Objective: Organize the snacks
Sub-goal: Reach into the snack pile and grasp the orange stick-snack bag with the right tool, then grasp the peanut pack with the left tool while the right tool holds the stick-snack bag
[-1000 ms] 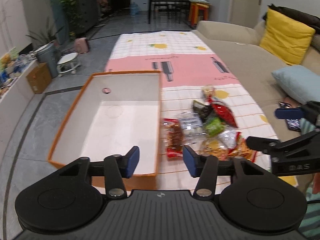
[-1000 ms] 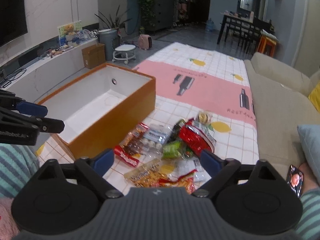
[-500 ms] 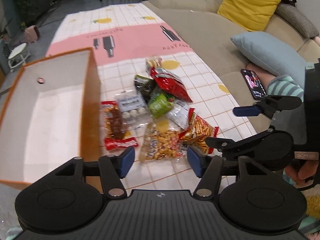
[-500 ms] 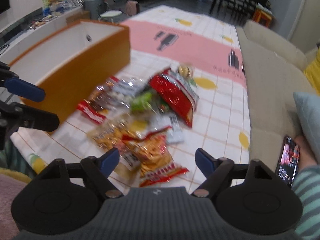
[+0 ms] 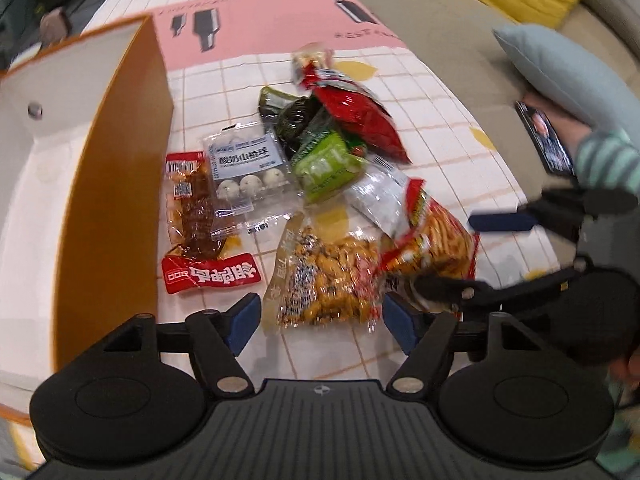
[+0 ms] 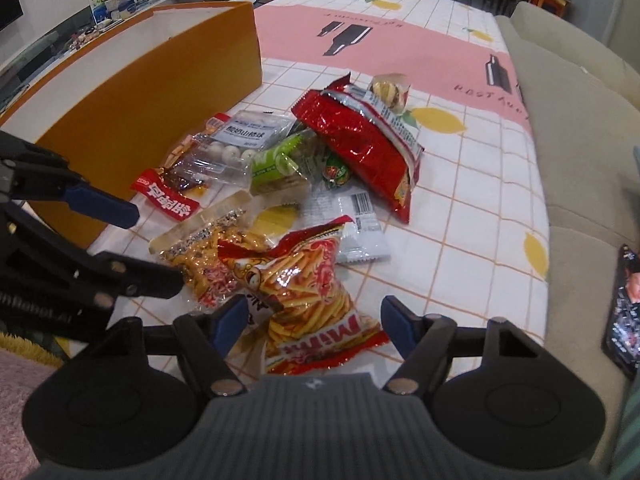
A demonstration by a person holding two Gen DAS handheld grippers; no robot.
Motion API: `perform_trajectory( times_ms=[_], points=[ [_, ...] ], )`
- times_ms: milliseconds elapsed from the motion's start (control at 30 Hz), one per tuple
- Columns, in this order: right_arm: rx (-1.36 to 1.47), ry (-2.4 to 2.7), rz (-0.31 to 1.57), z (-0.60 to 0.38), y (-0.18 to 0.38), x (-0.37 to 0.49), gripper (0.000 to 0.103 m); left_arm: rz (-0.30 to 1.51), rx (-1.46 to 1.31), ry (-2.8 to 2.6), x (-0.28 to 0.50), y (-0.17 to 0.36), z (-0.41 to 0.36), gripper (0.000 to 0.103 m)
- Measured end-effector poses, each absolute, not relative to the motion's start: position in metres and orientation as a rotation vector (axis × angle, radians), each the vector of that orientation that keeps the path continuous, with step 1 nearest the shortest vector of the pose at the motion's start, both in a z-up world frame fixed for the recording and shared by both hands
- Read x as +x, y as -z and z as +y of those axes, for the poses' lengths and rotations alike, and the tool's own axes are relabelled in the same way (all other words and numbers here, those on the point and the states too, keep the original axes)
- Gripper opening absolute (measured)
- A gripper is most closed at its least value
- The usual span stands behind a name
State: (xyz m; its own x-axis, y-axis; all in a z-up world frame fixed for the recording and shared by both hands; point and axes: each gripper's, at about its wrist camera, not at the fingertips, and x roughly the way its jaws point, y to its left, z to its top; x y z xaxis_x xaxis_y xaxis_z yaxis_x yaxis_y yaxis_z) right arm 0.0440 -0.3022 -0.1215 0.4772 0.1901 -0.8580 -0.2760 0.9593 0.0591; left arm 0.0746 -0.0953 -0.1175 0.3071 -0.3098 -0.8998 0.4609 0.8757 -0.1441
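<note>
- Snack pile [image 5: 320,184] lies on the checked cloth [image 6: 460,184], just beside the orange box [image 5: 116,184].
- Left gripper [image 5: 322,318], jaws just widening, hangs apart over the clear nut bag [image 5: 320,276].
- Right gripper [image 6: 312,322], jaws just narrowing, straddles the fries bag [image 6: 304,292], pads not pressing.

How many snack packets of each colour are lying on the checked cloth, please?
Red bags: 2
Green packets: 3
See-through packets: 4
Cream packet: 1
Total: 10, though the overlapping pile may hide more.
</note>
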Motion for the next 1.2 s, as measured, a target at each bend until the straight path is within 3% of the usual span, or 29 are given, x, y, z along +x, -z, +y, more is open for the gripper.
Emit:
perform_trajectory(
  times_ms=[133,600,967,1100,1200],
  points=[
    [-0.075,-0.291,1.058,-0.303,0.128,0.050,0.048,1.174,0.107,0.497,0.086,0.130,-0.098,0.087],
    [-0.064,-0.279,1.091,-0.305,0.140,0.057,0.048,1.247,0.100,0.464,0.100,0.156,-0.112,0.096],
    [-0.097,-0.257,1.104,-0.304,0.145,0.058,0.048,1.276,0.176,0.420,0.100,0.159,-0.131,0.097],
    [-0.105,-0.250,1.109,-0.305,0.146,0.058,0.048,1.273,0.182,0.415,0.098,0.159,-0.132,0.094],
    [-0.101,-0.250,1.111,-0.305,0.146,0.057,0.048,1.277,0.151,0.408,0.096,0.156,-0.128,0.086]
  ],
)
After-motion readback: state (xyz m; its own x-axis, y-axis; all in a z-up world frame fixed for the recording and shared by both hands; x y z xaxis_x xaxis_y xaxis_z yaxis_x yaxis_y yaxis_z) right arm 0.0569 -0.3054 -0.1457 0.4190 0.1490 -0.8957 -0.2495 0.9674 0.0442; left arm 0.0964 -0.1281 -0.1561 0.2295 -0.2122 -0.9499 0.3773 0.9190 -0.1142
